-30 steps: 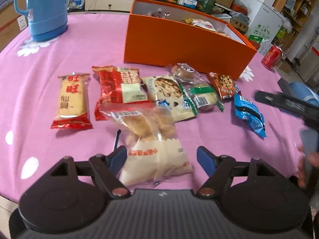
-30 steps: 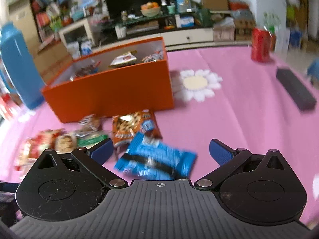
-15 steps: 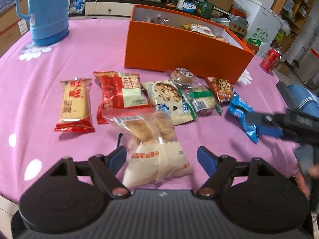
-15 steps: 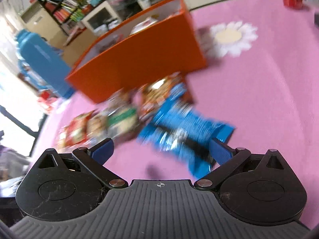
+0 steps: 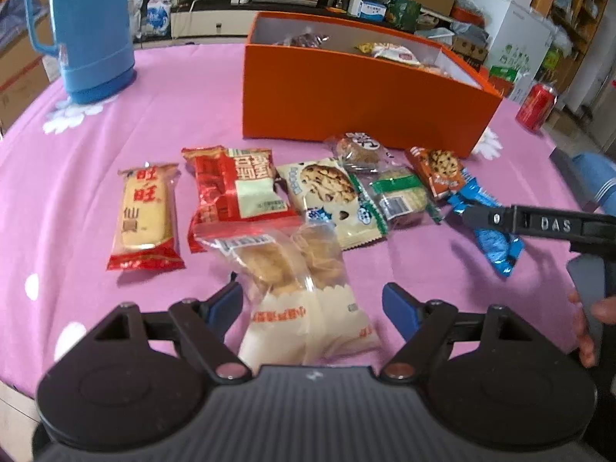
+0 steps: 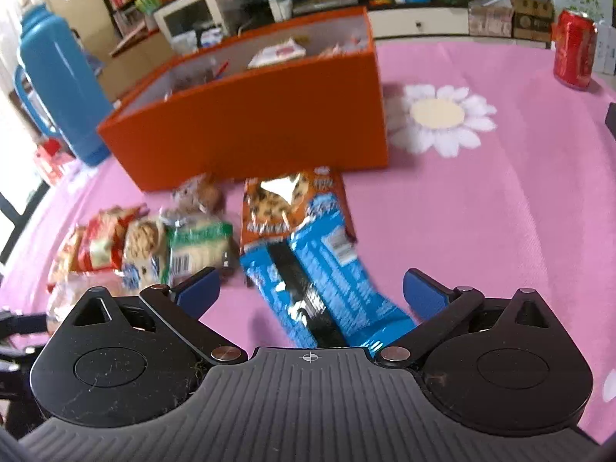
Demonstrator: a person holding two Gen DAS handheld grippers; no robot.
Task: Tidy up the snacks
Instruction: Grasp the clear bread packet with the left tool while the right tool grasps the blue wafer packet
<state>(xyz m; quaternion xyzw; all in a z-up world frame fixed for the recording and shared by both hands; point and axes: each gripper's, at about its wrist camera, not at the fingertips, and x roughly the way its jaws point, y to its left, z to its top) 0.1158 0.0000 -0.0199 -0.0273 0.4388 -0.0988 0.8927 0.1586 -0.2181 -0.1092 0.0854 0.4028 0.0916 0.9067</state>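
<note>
**Snacks laid out, both grippers spread over packets**

While glossy crinkled packets crowd the pink-clothed bench (image 5: 192, 88), the orange box (image 5: 346, 96) behind already holds several. Blue jug (image 5: 88, 30) and red can (image 6: 573, 54) stand clear. Left gripper (image 5: 312, 304), jaws just widening, straddles the clear pastry bag (image 5: 304, 288) unpinched; right gripper (image 6: 310, 292) gapes around the blue wrapper (image 6: 327, 269).

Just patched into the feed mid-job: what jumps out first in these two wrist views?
The big orange box at the back of the pink tablecloth, already holding some packets, with a row of loose snacks in front. The open left gripper straddles a cream pastry packet; the open right gripper straddles a blue wafer packet. A blue thermos stands far left.
</note>
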